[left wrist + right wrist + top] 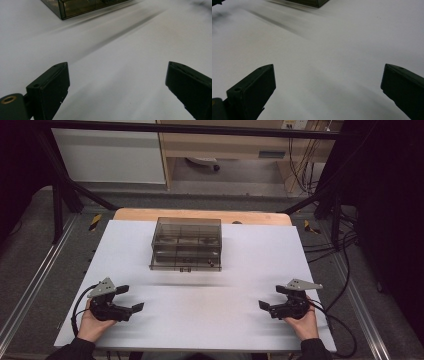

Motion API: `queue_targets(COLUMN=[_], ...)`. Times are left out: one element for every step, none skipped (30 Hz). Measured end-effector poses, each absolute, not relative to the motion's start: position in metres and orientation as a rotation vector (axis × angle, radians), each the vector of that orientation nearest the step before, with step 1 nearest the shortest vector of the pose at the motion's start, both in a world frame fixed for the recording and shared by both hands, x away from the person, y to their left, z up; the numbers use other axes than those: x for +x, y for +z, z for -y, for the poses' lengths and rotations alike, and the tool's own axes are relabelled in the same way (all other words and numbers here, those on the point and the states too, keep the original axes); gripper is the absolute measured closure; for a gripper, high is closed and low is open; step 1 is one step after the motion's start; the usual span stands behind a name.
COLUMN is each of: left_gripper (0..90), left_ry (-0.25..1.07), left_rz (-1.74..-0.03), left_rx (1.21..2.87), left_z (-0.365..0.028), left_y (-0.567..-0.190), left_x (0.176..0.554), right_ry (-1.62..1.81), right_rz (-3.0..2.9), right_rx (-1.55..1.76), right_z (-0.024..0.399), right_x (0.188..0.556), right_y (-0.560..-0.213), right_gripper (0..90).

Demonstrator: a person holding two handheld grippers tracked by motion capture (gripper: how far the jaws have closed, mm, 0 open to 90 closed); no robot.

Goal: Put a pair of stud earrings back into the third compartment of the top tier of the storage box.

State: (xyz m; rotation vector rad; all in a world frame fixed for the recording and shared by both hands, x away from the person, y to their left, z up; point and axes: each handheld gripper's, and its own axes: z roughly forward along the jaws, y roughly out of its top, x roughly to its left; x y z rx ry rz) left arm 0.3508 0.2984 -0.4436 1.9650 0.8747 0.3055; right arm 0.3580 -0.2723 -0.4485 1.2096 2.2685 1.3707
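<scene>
A smoky transparent plastic drawer box (186, 244) stands at the middle back of the white table top (200, 310); small dark items show dimly inside its compartments. My left gripper (130, 298) rests low at the front left, held by a hand, its jaws wide apart with nothing between them. My right gripper (271, 297) mirrors it at the front right, also open and empty. In the left gripper view a corner of the box (75, 7) lies far ahead of the left gripper (117, 82). In the right gripper view the box's corner (312, 3) sits at the top, beyond the right gripper (328, 85).
The white board lies on a wooden table (200, 215) inside a black frame (65, 190). Cables (340, 250) trail along the floor at the right. A cabinet and shelf unit (225, 145) stand behind the table.
</scene>
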Motion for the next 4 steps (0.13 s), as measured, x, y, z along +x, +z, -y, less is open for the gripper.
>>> queue_targets(left_gripper=[5.4,5.5,5.5,5.5], left_ry=[0.305,0.305,0.306,0.305], left_rz=[-0.874,-0.874,-0.874,-0.874], left_rx=[1.965,1.965,1.966,1.966], left_z=[-0.2984,-0.2983,-0.2982,-0.2982], left_y=[-0.4436,-0.4435,-0.4436,-0.4436], left_x=[0.3508,0.3509,0.3509,0.3509], right_ry=[1.375,1.379,1.379,1.378], right_rz=[-2.268,-2.271,-2.274,-2.277], right_rx=[1.205,1.208,1.21,1.204], right_z=[0.2723,0.272,0.2719,0.272], right_x=[0.3578,0.3575,0.3571,0.3571], right_y=[-0.4486,-0.4485,-0.4485,-0.4486], right_gripper=[0.4,0.4,0.4,0.4])
